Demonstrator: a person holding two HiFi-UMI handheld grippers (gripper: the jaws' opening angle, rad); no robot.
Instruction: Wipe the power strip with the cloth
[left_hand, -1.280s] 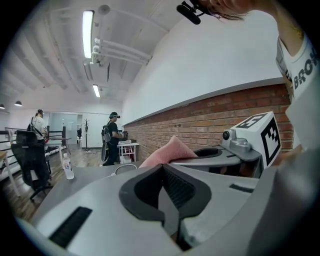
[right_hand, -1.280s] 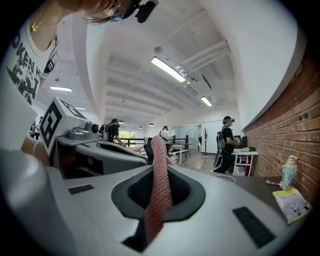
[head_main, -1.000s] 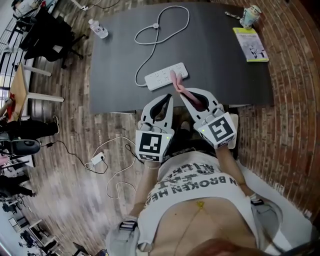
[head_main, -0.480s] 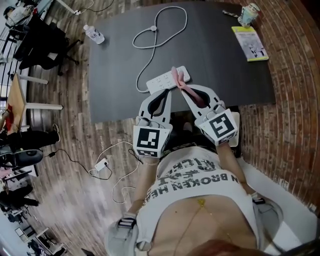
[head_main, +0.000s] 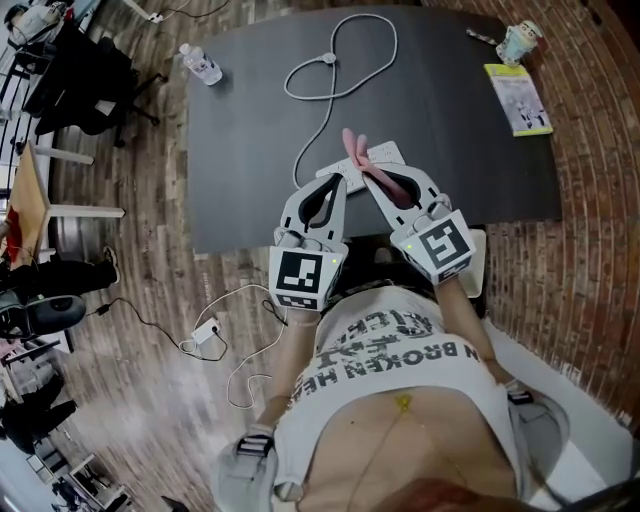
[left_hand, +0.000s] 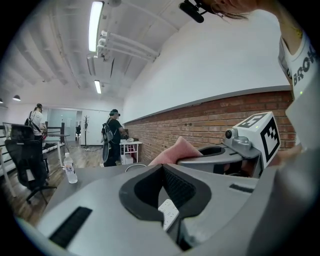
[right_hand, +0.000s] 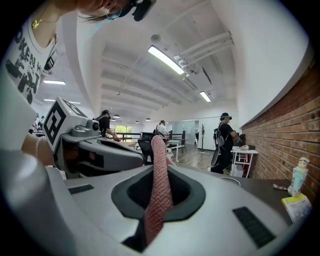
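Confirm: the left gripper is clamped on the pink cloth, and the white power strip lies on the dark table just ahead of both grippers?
Wrong gripper. The pink cloth is clamped in the right gripper, as the right gripper view shows; the left gripper is shut on nothing. The white power strip does lie on the dark table just ahead of both.

Wears a white T-shirt with black block lettering and a thin gold necklace. Has a pale grey, black-padded left gripper and right gripper, each bearing a black-and-white square-marker cube.
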